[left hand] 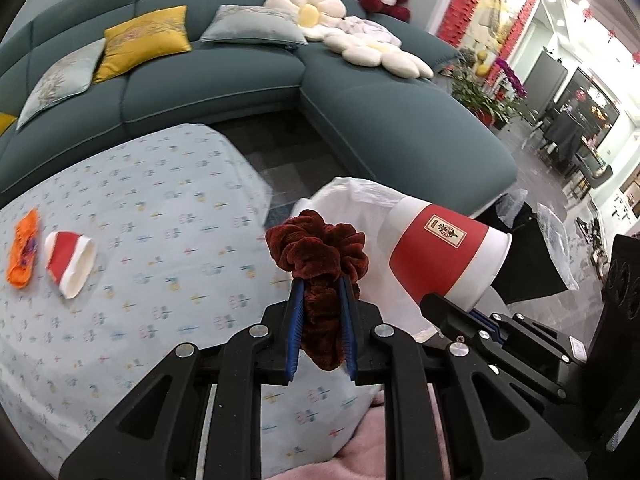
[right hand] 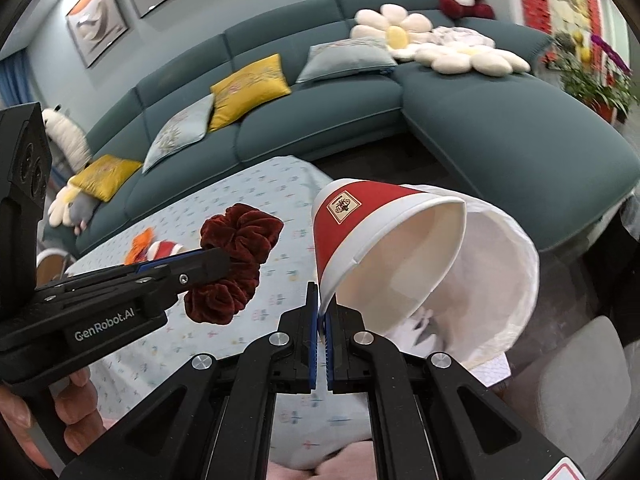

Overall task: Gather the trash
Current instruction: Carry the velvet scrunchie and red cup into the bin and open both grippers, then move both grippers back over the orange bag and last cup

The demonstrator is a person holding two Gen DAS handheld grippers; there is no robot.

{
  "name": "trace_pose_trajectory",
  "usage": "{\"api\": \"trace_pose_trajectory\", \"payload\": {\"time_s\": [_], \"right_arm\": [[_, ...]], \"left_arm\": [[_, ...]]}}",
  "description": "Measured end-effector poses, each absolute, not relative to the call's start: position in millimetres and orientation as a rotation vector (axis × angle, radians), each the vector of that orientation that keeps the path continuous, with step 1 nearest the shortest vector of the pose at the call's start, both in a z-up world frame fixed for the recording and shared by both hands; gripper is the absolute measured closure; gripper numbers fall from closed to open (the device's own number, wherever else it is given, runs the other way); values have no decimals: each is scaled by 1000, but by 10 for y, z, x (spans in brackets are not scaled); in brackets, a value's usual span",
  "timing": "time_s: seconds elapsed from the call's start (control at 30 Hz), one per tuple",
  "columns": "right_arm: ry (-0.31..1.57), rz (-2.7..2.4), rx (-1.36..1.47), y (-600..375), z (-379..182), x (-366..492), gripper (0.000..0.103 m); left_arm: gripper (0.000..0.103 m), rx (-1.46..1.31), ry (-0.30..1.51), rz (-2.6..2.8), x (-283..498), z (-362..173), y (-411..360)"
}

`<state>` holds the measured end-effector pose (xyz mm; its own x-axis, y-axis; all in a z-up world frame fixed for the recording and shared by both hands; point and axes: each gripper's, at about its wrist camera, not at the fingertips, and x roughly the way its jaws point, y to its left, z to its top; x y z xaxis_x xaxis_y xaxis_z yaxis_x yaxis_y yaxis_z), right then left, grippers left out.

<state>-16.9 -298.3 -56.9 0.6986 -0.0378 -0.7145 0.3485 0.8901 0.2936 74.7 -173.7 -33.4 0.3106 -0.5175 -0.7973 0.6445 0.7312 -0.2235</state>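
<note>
Blue ribbed pads on the left claw point(left hand: 322, 320) squeeze a dark red velvet scrunchie point(left hand: 316, 254), its puffy folds bulging above the fingertips and a loop drooping down between them. Just beside it, the right claw point(right hand: 322, 320) is pinched nearly shut on the thin rim of a red-and-white paper cup point(right hand: 384, 240), which tips sideways so its white, smooth inside faces the lens. Both pieces hang in the air above a white plastic bag point(right hand: 504, 280), thin and crinkly, its mouth gaping at the edge of the table point(left hand: 140, 200); I'd say they are carried there to be dropped in together. Left behind on the pale patterned tablecloth lie a crushed red-and-white cup point(left hand: 70, 264) and, just beside it, a crumpled orange wrapper point(left hand: 24, 256), probably next to go. Beyond stretches a teal sofa point(left hand: 400, 128) with yellow and grey cushions
</note>
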Motion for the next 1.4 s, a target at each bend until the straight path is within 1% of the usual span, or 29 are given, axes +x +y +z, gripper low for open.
{"api": "trace_pose_trajectory", "payload": {"time_s": [0.23,0.37,0.4,0.43,0.47,0.6,0.83,1.13,1.23,1.4], "right_arm": [[783,-259,459,-3246,-689,-204,100],[786,-286,481,-3363,-750,-219,100],[787,-299,486,-3399,-769,-215,100],[787,-307,489,-3420,-776,-204,97],[784,-317,488,-3443,-779,-201,93],[782,-330,484,-3480,-780,-168,87],[784,-331,459,-3432,-748,-130,79],[784,-302,422,-3203,-648,-73,71],[782,-289,405,-3091,-595,-43,67],[782,-259,375,-2895,-514,17,64]], "left_arm": [[86,173,1016,-810,721,-426,-2078],[82,183,1012,-815,707,-475,-2222],[78,183,1012,-811,702,-484,-2248],[74,178,1019,-812,717,-498,-2269],[67,170,1027,-808,735,-511,-2287],[59,153,1026,-790,789,-523,-2293],[58,147,1026,-762,840,-523,-2197],[58,117,1017,-709,914,-482,-1889],[51,98,1010,-684,958,-449,-1757],[50,77,988,-649,1012,-371,-1518]]}}
